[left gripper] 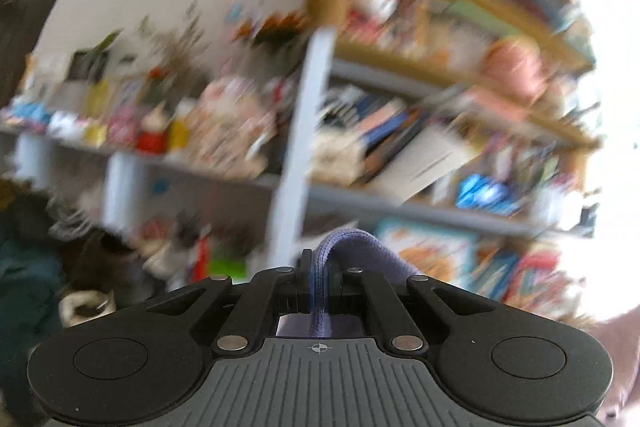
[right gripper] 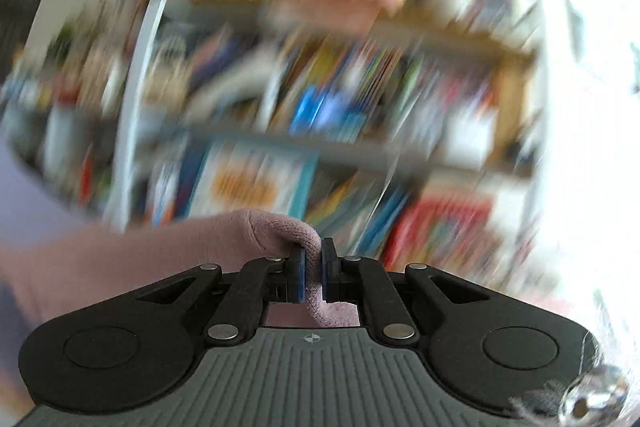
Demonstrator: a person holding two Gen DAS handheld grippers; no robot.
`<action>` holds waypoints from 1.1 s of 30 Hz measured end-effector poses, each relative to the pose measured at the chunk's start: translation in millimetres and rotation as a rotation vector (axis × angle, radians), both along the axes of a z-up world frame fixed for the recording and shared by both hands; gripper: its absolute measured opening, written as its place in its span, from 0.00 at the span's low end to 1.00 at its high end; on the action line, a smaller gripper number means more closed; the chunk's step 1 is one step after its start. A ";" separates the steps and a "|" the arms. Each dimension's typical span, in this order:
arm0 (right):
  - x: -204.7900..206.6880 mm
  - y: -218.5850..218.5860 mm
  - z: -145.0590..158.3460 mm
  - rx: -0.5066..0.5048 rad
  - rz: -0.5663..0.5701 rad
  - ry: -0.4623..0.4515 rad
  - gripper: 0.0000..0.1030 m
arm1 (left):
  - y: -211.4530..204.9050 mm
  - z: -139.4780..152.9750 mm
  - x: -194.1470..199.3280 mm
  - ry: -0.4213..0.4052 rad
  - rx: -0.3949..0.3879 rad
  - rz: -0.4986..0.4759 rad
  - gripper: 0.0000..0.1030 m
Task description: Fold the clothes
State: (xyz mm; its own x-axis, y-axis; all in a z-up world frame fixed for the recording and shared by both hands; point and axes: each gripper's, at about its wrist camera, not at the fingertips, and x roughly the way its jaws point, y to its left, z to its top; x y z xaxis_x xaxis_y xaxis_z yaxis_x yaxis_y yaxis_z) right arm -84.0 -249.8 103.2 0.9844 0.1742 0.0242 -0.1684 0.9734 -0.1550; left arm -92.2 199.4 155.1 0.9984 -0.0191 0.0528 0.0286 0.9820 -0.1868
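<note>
Left claw (left gripper: 319, 281) pinching one fold of purple knit fabric (left gripper: 352, 247), held up | right claw (right gripper: 313, 275) pinching one fold of pink knit fabric (right gripper: 240, 239), trailing left | beyond: one blurred bookshelf (left gripper: 400, 147), several shelves

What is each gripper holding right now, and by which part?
The left gripper pinches a folded edge of purple-blue knit fabric. The right gripper pinches a folded edge of pink knit fabric. Which garment part, I cannot tell.
</note>
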 end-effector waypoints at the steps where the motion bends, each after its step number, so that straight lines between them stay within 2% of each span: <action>1: -13.5 -3.7 11.8 0.018 -0.026 -0.078 0.06 | -3.3 5.2 -9.6 -0.039 -0.002 -0.026 0.04; 5: -59.2 -20.0 43.2 0.094 -0.109 -0.339 0.06 | -9.4 23.7 -45.4 -0.178 -0.023 -0.158 0.04; 8: -86.4 -35.1 57.4 0.155 -0.146 -0.489 0.07 | -0.9 31.8 -59.5 -0.215 -0.095 -0.253 0.04; 11: -102.8 -46.6 65.9 0.199 -0.171 -0.579 0.07 | 11.3 30.2 -63.9 -0.218 -0.193 -0.326 0.04; 13: -105.4 -53.4 70.6 0.215 -0.154 -0.576 0.07 | 17.0 26.5 -59.6 -0.203 -0.245 -0.350 0.04; 14: -101.7 -56.2 71.2 0.221 -0.142 -0.552 0.07 | 18.3 22.1 -50.3 -0.171 -0.258 -0.343 0.04; 18: -36.5 -54.0 59.2 0.190 -0.109 -0.293 0.07 | 19.0 -2.5 6.0 0.026 -0.279 -0.269 0.04; 20: 17.7 -50.8 38.6 0.155 -0.089 -0.063 0.08 | 19.7 -29.0 49.3 0.188 -0.275 -0.198 0.04; 23: 110.7 -41.8 -18.5 0.088 -0.078 0.286 0.08 | 22.1 -79.6 115.1 0.448 -0.261 -0.094 0.04; 25: 166.7 -33.7 -61.3 0.034 -0.078 0.483 0.08 | 20.5 -111.0 149.0 0.562 -0.225 -0.047 0.05; 27: 204.6 -23.4 -94.3 -0.025 -0.079 0.572 0.08 | 18.6 -122.5 169.7 0.600 -0.187 -0.020 0.06; 31: 257.9 -16.5 -118.1 -0.067 -0.108 0.665 0.08 | 20.9 -137.4 208.7 0.679 -0.149 0.001 0.06; 32: 269.1 -15.8 -121.4 -0.061 -0.117 0.693 0.12 | 23.8 -142.3 217.2 0.708 -0.156 0.005 0.07; 33: 279.8 -17.3 -126.0 -0.054 -0.129 0.716 0.21 | 26.8 -147.2 225.6 0.738 -0.163 0.009 0.08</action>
